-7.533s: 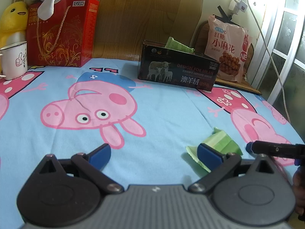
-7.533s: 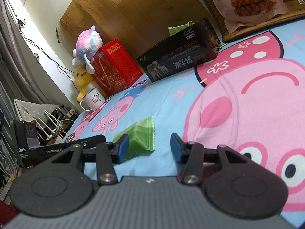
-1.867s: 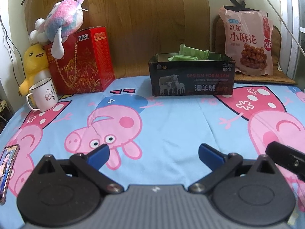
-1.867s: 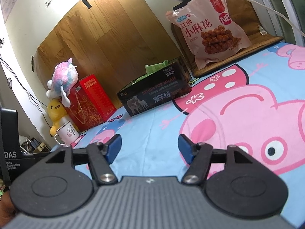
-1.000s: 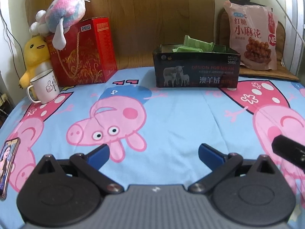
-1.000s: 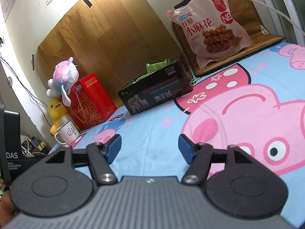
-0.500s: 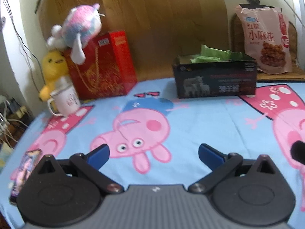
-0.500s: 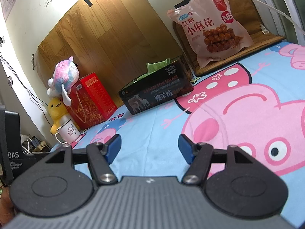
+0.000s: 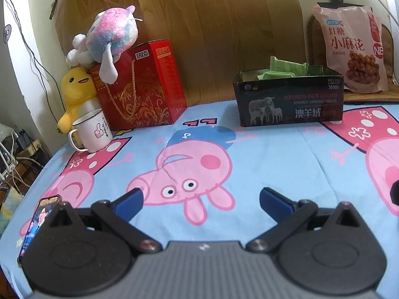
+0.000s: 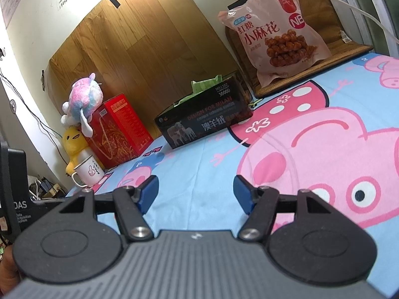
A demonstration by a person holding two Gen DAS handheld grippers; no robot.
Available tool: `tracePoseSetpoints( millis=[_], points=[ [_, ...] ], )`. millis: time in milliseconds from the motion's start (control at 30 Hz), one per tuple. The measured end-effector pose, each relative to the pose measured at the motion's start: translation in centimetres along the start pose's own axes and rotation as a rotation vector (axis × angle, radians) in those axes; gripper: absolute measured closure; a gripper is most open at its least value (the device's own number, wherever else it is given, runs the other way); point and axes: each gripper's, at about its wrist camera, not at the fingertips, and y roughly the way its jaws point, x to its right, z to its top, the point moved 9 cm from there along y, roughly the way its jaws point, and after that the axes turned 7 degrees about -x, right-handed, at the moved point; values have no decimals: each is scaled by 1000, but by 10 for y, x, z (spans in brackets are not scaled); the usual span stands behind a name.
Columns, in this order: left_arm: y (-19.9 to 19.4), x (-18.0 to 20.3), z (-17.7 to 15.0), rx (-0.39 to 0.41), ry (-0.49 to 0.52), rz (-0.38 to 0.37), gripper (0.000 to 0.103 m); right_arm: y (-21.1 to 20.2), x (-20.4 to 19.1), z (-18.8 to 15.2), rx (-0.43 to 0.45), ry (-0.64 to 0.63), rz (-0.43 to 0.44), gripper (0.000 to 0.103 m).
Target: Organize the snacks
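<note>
A black tin box (image 9: 289, 99) with sheep printed on it stands at the back of the blue cartoon cloth, and green snack packets (image 9: 284, 68) stick out of its top. In the right wrist view the same box (image 10: 204, 122) shows the green packets (image 10: 205, 84) too. My left gripper (image 9: 199, 201) is open, low over the cloth at the front, with nothing between its blue pads. My right gripper (image 10: 195, 193) is open as well and holds nothing. No loose packet lies on the cloth near either gripper.
A large pink snack bag (image 9: 354, 49) leans on a wooden stand at the back right. A red gift box (image 9: 142, 84) with a plush toy on it, a yellow duck and a white mug (image 9: 93, 130) stand at the back left. A phone (image 9: 37, 224) lies at the cloth's left edge.
The left wrist view has swung to the left, so the box and the pink bag have shifted right in it and the phone shows more. The right gripper has kept still.
</note>
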Motion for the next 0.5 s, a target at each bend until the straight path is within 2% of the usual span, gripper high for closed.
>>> tracePoseSetpoints(
  millis=[500],
  points=[
    [2,4,-4,-18,28,-6,0,1,1,0,-1,2,-1,34]
  ],
)
